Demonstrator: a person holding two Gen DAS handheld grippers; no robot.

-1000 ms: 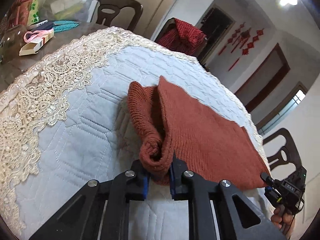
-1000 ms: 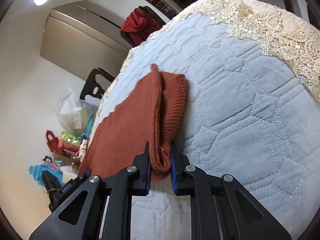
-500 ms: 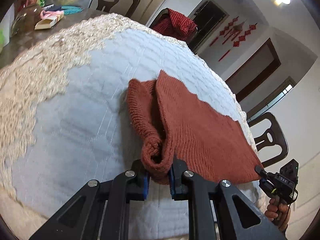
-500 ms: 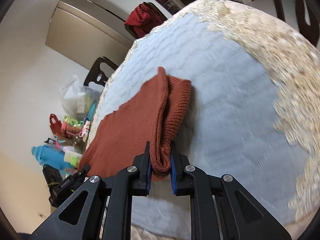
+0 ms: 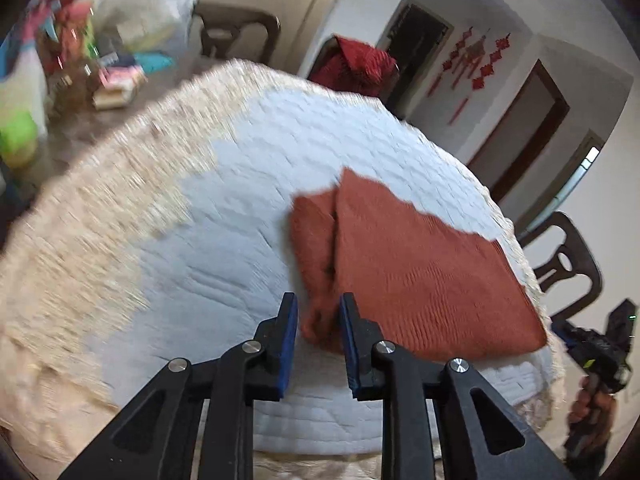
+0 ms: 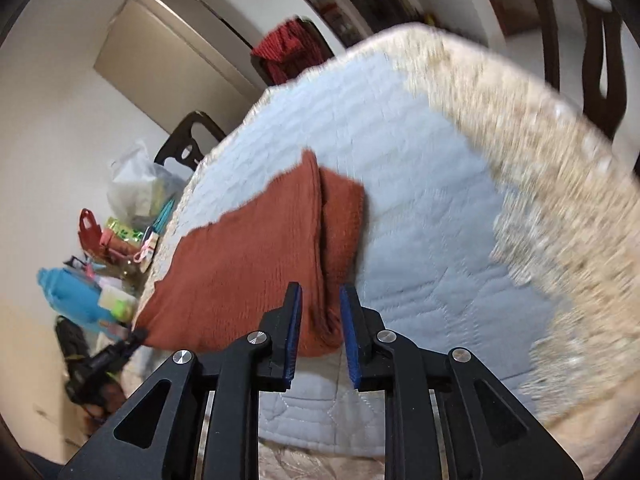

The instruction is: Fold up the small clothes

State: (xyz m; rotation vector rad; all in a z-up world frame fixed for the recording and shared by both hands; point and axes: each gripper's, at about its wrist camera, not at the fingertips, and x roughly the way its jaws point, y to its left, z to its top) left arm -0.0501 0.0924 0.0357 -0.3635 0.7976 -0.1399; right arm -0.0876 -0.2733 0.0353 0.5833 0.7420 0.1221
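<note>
We see the rust-red knit garment [image 5: 420, 276] lying folded on the pale quilted cover [image 5: 240, 208], its near edge close to the cover's front edge. Our left gripper [image 5: 318, 332] has just been opening; its blue pads stand apart, with the garment's rolled left corner between them but no longer pinched. Our right gripper [image 6: 320, 328] has likewise just been opening, pads apart around the opposite corner [image 6: 328, 320]. Bare quilt lies open beyond the garment up to the lace border [image 5: 100, 220]. A dark chair [image 5: 568, 264] stands close by the table's side.
</note>
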